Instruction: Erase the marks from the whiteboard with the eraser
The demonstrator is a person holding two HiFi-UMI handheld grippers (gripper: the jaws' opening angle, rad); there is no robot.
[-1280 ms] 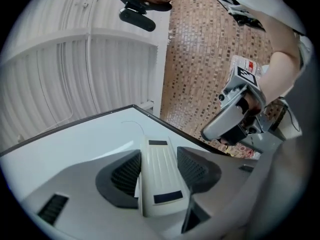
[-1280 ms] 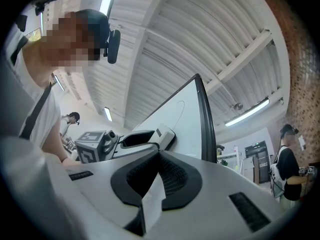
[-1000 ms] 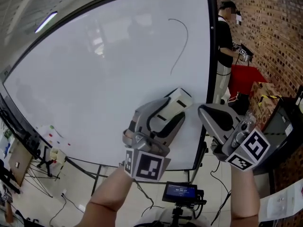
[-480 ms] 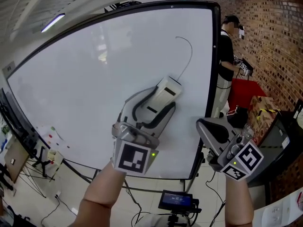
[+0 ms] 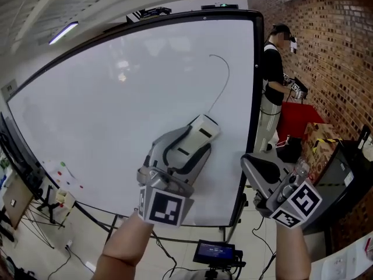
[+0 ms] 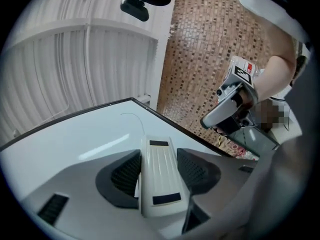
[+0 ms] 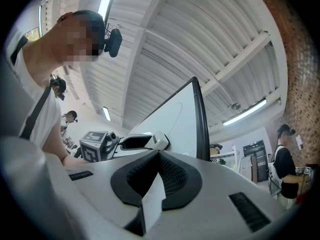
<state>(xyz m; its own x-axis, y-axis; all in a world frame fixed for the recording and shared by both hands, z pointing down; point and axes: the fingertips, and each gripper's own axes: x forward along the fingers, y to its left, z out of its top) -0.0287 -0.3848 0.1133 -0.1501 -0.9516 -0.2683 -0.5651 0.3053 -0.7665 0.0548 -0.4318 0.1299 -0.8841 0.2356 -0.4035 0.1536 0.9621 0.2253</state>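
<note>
A large whiteboard (image 5: 111, 109) carries one thin curved mark (image 5: 225, 77) near its upper right. My left gripper (image 5: 192, 140) is shut on a white eraser (image 5: 204, 125), which points up at the board just under the mark's lower end. Its jaws have just been closing a little, with the eraser between them. In the left gripper view the eraser (image 6: 157, 179) lies lengthwise between the black pads (image 6: 127, 171), with the mark (image 6: 136, 120) ahead. My right gripper (image 5: 253, 163) hangs off the board's right edge, shut and holding nothing; its pads (image 7: 170, 176) meet.
A person in black (image 5: 271, 69) stands at the right by a red table (image 5: 298, 116) and the brick wall (image 5: 332, 51). A cardboard box (image 5: 322, 139) sits below that. A small screen on a tripod (image 5: 215, 252) stands under the board. Small items (image 5: 61, 174) lie at the board's lower left.
The left gripper has carried the eraser up the board, so its tip now sits closer to the mark's lower end. The right gripper has stayed about where it was.
</note>
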